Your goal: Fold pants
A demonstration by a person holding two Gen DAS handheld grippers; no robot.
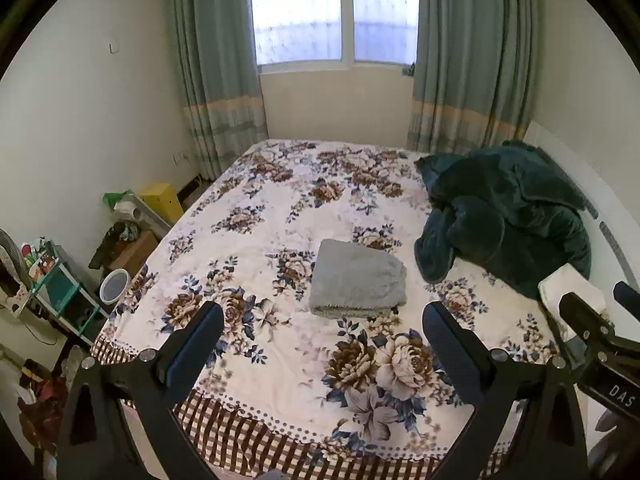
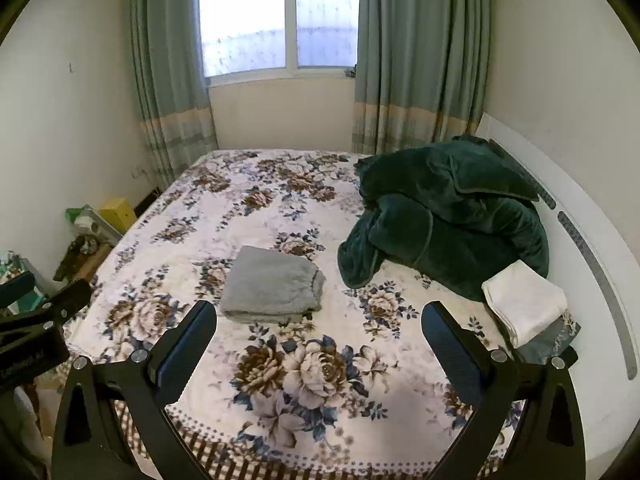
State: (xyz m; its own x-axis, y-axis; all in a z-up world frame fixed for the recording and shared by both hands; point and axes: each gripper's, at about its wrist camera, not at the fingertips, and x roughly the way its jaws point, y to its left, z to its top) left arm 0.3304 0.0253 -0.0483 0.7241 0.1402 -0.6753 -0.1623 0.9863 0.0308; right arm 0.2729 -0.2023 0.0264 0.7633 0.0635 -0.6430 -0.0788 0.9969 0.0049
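Observation:
Grey pants [image 1: 357, 279] lie folded into a neat rectangle in the middle of the floral bed [image 1: 280, 208]; they also show in the right wrist view [image 2: 273, 285]. My left gripper [image 1: 323, 320] is open and empty, held above the bed's near end, short of the pants. My right gripper [image 2: 319, 318] is open and empty too, at about the same height, with the pants ahead and to the left of its middle. Each gripper shows at the edge of the other's view.
A crumpled dark green blanket [image 2: 444, 216] lies at the right by the white headboard [image 2: 592, 248]. A folded white cloth [image 2: 524, 300] lies beside it. Boxes and a small shelf [image 1: 60, 284] stand on the floor to the left. Curtains and a window are behind.

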